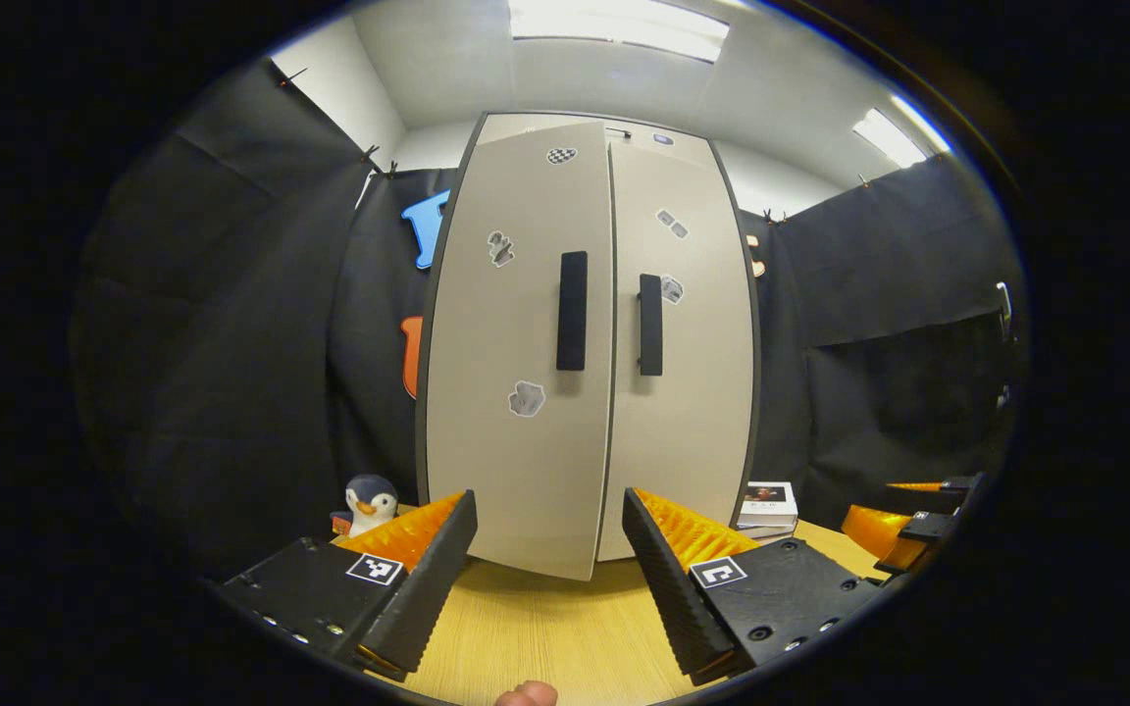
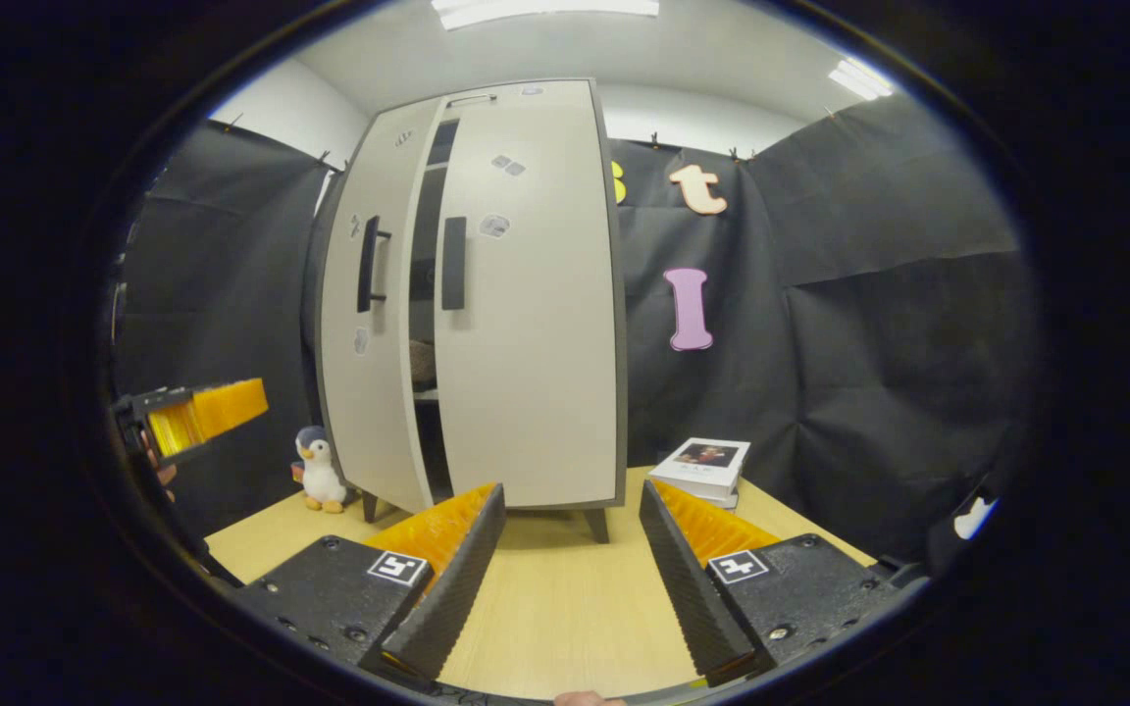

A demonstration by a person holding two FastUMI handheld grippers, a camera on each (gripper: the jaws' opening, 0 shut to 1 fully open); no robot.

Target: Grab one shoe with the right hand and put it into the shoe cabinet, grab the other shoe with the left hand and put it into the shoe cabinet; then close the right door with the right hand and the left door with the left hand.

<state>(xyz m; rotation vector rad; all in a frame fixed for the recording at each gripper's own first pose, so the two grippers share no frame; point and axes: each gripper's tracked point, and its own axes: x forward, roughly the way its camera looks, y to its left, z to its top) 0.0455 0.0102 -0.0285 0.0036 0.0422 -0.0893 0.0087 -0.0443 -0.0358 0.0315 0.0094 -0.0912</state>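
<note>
Now the shoe cabinet (image 1: 585, 343) stands upright on the worktop (image 1: 545, 628), its right door (image 1: 683, 333) flush shut while the left door (image 1: 521, 343) hangs slightly ajar; in the right gripper view a dark gap shows between the doors, with something dim on a shelf inside, too murky to name as a shoe. Judging by this, only the left door is left to close. It lies straight ahead of the left gripper (image 1: 550, 559), whose fingers are spread wide and empty, the door's lower edge just beyond their tips and its tall black handle (image 1: 572, 311) above. The right gripper (image 2: 570, 549), also wide and empty, faces the cabinet from farther to the right. Beside the cabinet sit a penguin toy (image 1: 369, 502) and a stack of books (image 2: 704, 469).
</note>
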